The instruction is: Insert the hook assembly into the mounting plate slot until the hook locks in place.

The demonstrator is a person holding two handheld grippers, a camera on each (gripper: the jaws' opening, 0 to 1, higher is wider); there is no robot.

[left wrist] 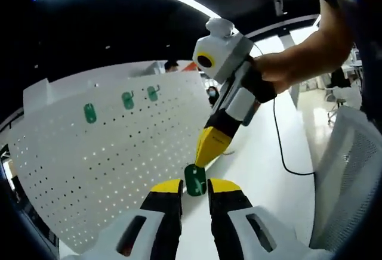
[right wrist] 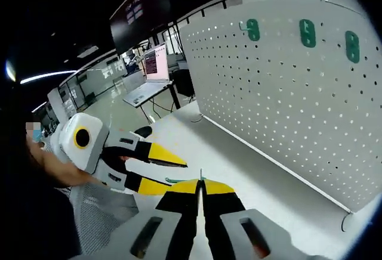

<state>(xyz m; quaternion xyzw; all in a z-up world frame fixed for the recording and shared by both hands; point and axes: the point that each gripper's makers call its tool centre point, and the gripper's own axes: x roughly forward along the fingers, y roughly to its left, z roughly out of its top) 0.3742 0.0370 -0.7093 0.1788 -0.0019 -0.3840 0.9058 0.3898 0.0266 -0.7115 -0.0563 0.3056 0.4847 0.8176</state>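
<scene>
A small green hook piece (left wrist: 195, 179) hangs between the spread yellow fingertips of my left gripper (left wrist: 195, 187). My right gripper (left wrist: 206, 158) reaches in from the upper right, its jaws closed on the hook's top. In the right gripper view, my right gripper (right wrist: 201, 187) is shut on a thin edge of the hook (right wrist: 201, 176). There my left gripper (right wrist: 178, 174) comes in from the left with its jaws apart. The white pegboard (left wrist: 119, 164) (right wrist: 286, 105) stands upright on the table and carries three green hooks (left wrist: 127, 100) (right wrist: 307, 33) near its top.
The white table (left wrist: 262, 170) runs along the foot of the board. A black cable (left wrist: 286, 152) lies on it. A mesh chair (left wrist: 352, 176) stands on the right. A laptop (right wrist: 154, 63) sits on a far desk, and people are behind the board.
</scene>
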